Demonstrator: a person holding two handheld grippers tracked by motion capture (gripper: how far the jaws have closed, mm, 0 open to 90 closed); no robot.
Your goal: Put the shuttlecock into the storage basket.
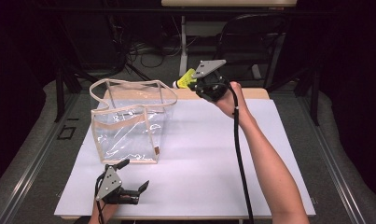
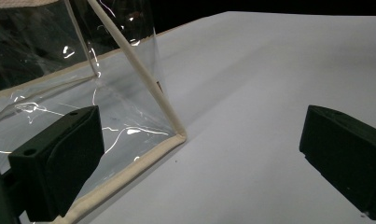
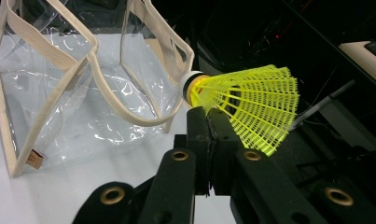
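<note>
A clear plastic tote bag (image 1: 127, 123) with beige trim and handles stands upright on the white table sheet (image 1: 209, 158); its near corner (image 2: 178, 136) shows in the left gripper view. My right gripper (image 1: 195, 84) is raised at the table's far edge, just right of the bag's top, and is shut on the skirt of a yellow shuttlecock (image 3: 244, 100) with a white cork (image 3: 188, 86) that points toward the bag (image 3: 78, 93). My left gripper (image 1: 134, 175) stands open near the table's front edge, just in front of the bag, nothing between its pads (image 2: 59, 158).
The white sheet lies on a wooden tabletop (image 1: 255, 93) ringed by grey floor. A dark chair (image 1: 251, 42) and table legs stand behind the far edge. Bare sheet stretches right of the bag.
</note>
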